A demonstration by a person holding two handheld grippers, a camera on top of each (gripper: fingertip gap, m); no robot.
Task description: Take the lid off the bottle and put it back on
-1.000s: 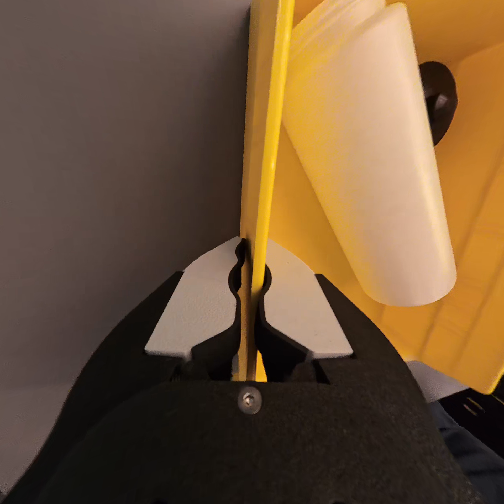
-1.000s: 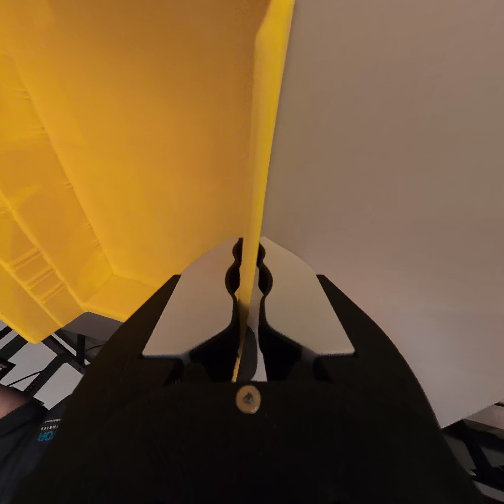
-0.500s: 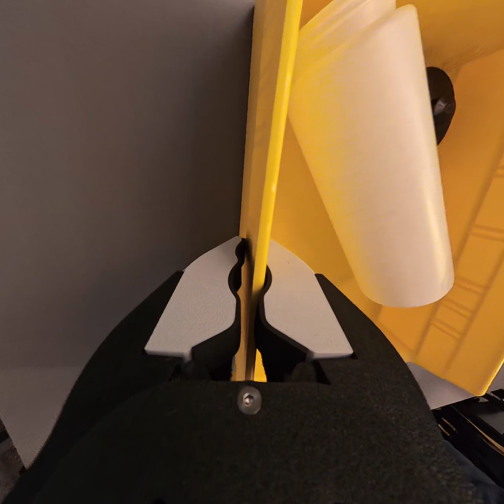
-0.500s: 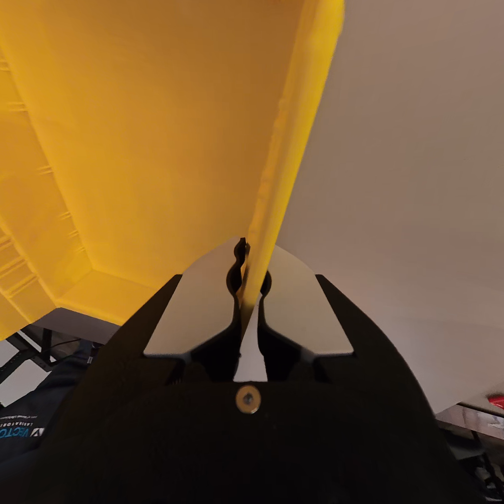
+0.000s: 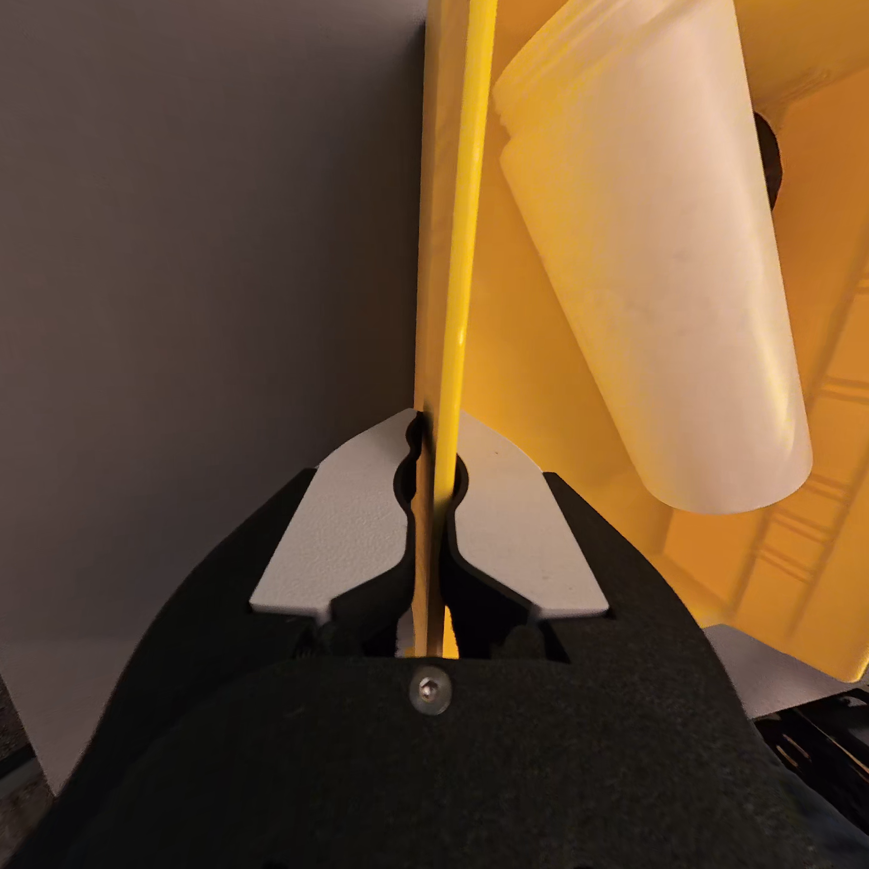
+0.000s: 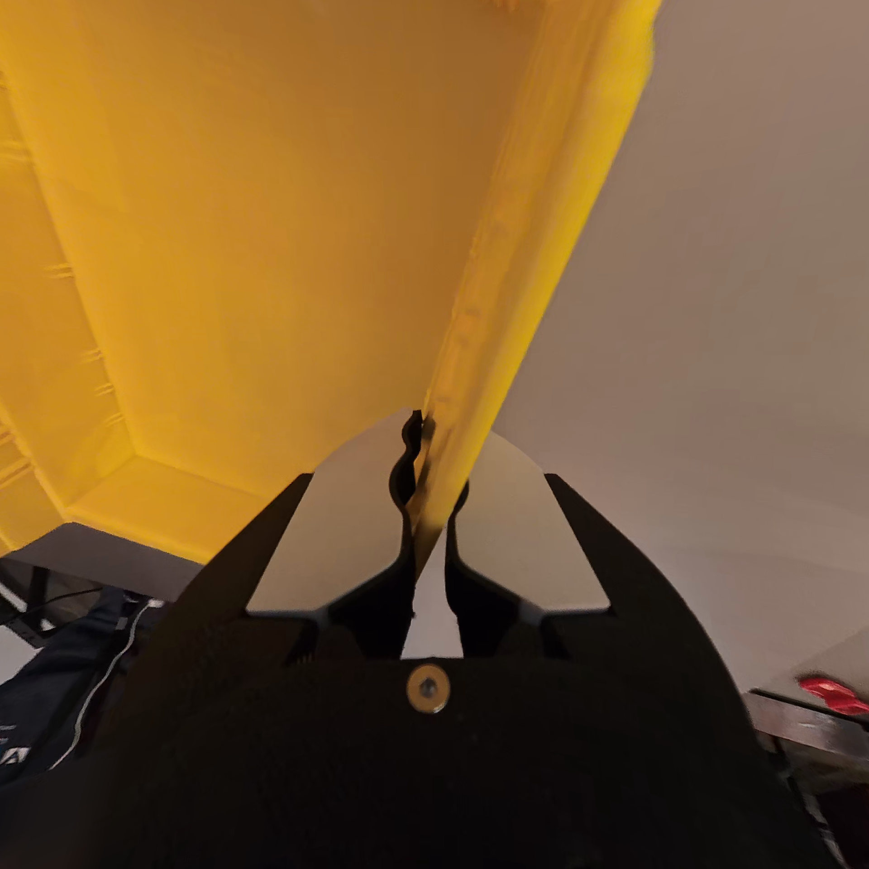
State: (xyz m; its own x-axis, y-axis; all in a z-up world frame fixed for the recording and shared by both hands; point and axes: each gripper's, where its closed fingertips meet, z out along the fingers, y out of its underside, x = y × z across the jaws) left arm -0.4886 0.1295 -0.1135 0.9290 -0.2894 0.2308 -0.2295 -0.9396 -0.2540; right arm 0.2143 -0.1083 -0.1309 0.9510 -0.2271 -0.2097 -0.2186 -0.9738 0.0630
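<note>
A white translucent bottle lies on its side inside a yellow bin, its bare threaded neck pointing away. A dark round thing shows behind it, mostly hidden; I cannot tell if it is the lid. My left gripper is shut on the bin's left wall, which runs straight away between the jaws. My right gripper is shut on the bin's right wall, which leans right and is blurred. No bottle shows in the right wrist view.
The bin rests on a grey table, which also shows in the right wrist view. The table's near edge runs below the bin. A person's dark clothing is at lower left. A red thing sits on a metal ledge at lower right.
In the right wrist view the bin wall has swung from upright to leaning right, and the red thing has come into view. In the left wrist view the bin and bottle shifted only slightly.
</note>
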